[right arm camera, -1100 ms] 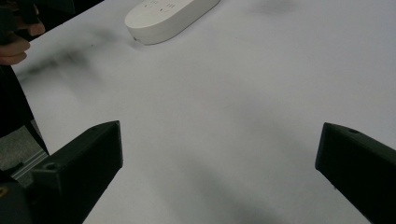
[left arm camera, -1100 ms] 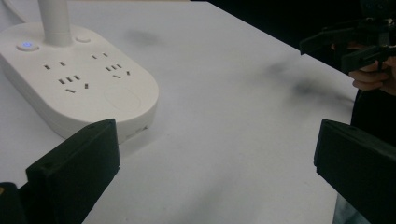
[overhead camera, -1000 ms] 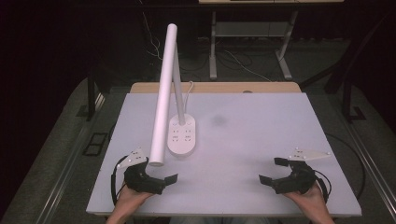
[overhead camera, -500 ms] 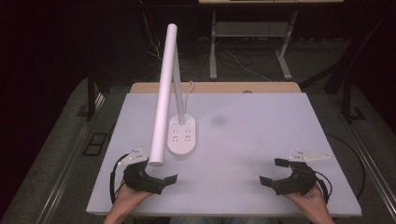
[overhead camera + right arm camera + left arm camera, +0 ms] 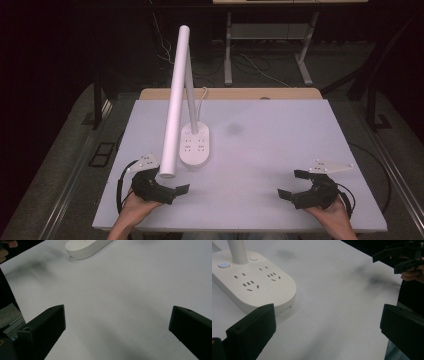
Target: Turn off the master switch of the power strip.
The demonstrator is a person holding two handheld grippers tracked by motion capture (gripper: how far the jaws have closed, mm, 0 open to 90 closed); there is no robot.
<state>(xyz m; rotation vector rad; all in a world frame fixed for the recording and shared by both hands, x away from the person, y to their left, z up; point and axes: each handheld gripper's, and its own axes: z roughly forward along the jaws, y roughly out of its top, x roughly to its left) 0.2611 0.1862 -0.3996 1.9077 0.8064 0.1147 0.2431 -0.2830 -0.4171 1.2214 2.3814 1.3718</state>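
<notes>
A white desk lamp stands left of the table's middle. Its oval base (image 5: pixel 195 146) carries sockets, and its long tube head (image 5: pixel 174 105) slants down toward the near left. My left gripper (image 5: pixel 172 181) rests near the front edge just below the tube's lower end, open with nothing between its fingers. In the left gripper view the lamp base (image 5: pixel 254 285) lies just ahead on the left, with a blue light lit on it, and the left gripper (image 5: pixel 327 322) is wide open. My right gripper (image 5: pixel 291 184) sits at the front right, open and empty, with wide jaws in its own view (image 5: pixel 117 325).
The white table top (image 5: pixel 280 135) has a faint dark smudge (image 5: pixel 234 129) right of the lamp. A wooden strip (image 5: pixel 235 94) runs along the far edge, and the lamp's cord (image 5: pixel 202 95) trails over it. Dark floor and desk legs lie beyond.
</notes>
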